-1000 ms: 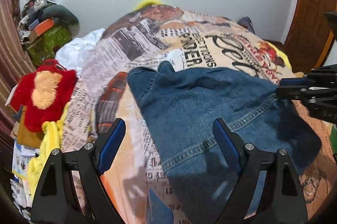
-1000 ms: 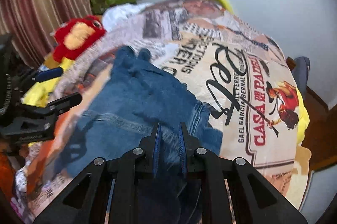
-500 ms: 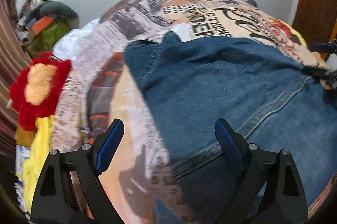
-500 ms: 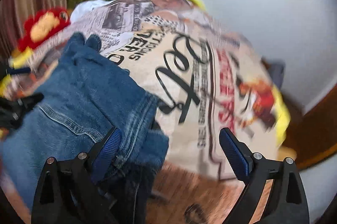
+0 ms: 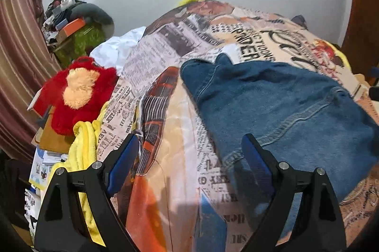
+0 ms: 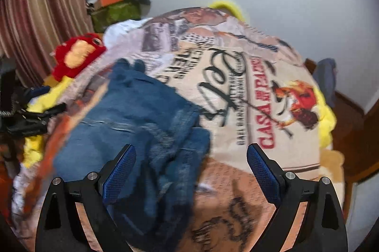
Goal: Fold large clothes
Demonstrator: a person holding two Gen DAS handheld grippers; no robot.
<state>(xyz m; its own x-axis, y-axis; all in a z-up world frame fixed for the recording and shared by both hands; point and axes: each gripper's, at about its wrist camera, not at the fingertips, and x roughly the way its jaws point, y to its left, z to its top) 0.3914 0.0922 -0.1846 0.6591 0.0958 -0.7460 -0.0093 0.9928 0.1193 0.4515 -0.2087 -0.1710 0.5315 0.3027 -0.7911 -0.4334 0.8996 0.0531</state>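
Since a second ago my right gripper (image 6: 190,171) has let go of the jeans (image 5: 279,109) and both sets of jaws now stand released, my left gripper (image 5: 189,157) empty too. That drop leaves the denim lying folded over on the printed bedspread (image 6: 248,90), centre of frame, so I judge one fold done. Red lettering at right reads "CASA".
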